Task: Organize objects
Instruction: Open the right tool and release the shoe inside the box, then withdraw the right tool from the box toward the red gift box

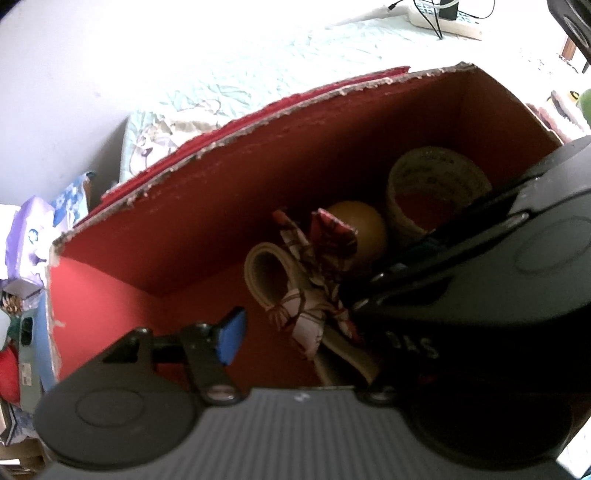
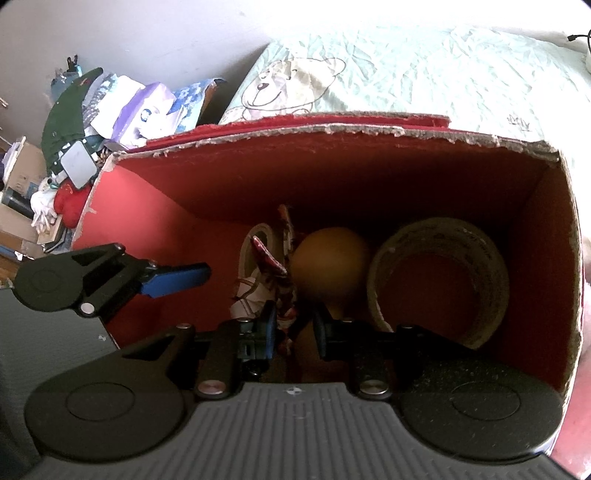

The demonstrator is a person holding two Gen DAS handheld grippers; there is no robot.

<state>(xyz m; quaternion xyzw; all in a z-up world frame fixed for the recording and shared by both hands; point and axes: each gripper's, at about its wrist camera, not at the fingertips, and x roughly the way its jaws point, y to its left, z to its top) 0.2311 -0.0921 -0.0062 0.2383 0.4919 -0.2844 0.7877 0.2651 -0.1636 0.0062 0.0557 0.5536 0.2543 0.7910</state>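
A red cardboard box (image 2: 369, 173) stands open on the bed; it also shows in the left wrist view (image 1: 240, 206). Inside lie a big tape roll (image 2: 439, 280), an orange ball (image 2: 328, 262), a small tape roll (image 2: 258, 240) and a patterned red-and-white cloth (image 2: 273, 280). My right gripper (image 2: 293, 332) reaches into the box, its jaws slightly apart around the cloth's lower end. My left gripper (image 1: 295, 332) is open over the box's left side; its blue finger (image 2: 177, 280) shows in the right wrist view. The right gripper body (image 1: 498, 277) hides the left gripper's right finger.
The box sits on a pale green bedsheet (image 2: 424, 74) with a bear print. A pile of bags, clothes and boxes (image 2: 92, 129) lies left of the bed by the wall. A power strip with cables (image 1: 447, 18) lies at the far end.
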